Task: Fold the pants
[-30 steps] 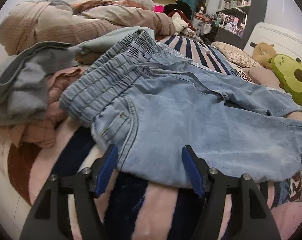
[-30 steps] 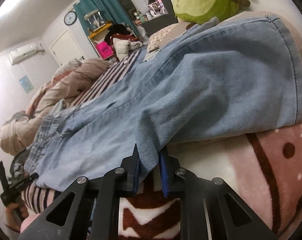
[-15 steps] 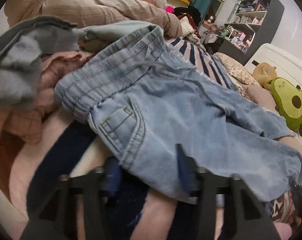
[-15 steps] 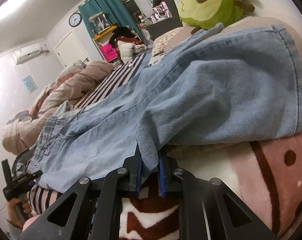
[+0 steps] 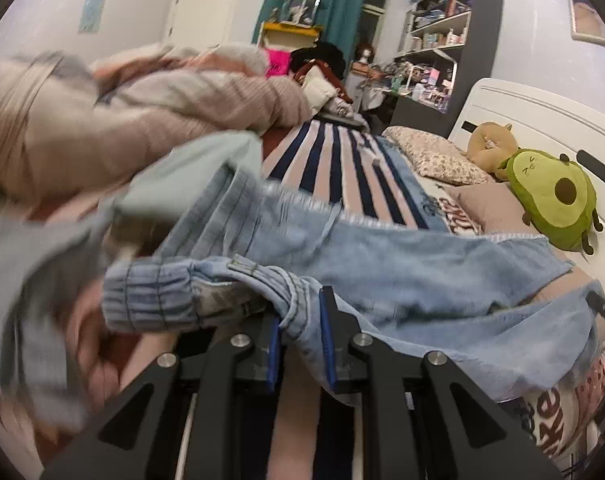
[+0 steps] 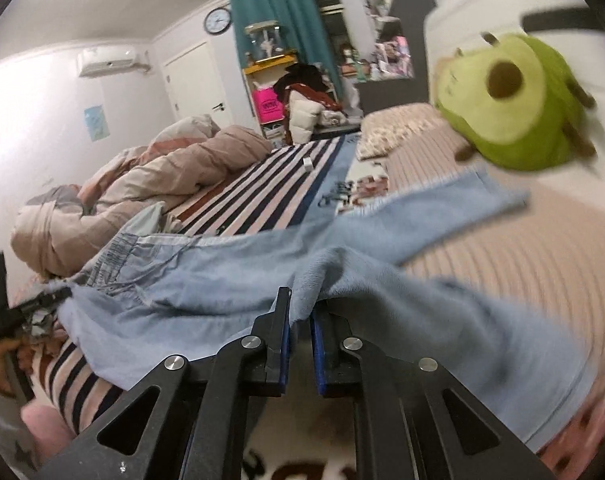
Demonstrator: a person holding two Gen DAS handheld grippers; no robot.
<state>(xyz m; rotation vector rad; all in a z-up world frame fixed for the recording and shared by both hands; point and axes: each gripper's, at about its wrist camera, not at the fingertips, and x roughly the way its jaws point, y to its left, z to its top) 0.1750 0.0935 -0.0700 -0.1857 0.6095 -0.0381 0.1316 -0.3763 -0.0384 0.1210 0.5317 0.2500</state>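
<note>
Lifting the light-blue denim pants off the striped bedspread; left gripper closing on the gathered waistband side, right gripper clenched on a leg edge; next, carrying that near edge over evenly.

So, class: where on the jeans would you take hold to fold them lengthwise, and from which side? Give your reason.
Take the jeans by their near long edge, coming from the bedside: one pinch beside the elastic waistband, another down the leg toward the hem. They lie stretched lengthwise across the bed, so that free edge probably lifts over evenly.
</note>
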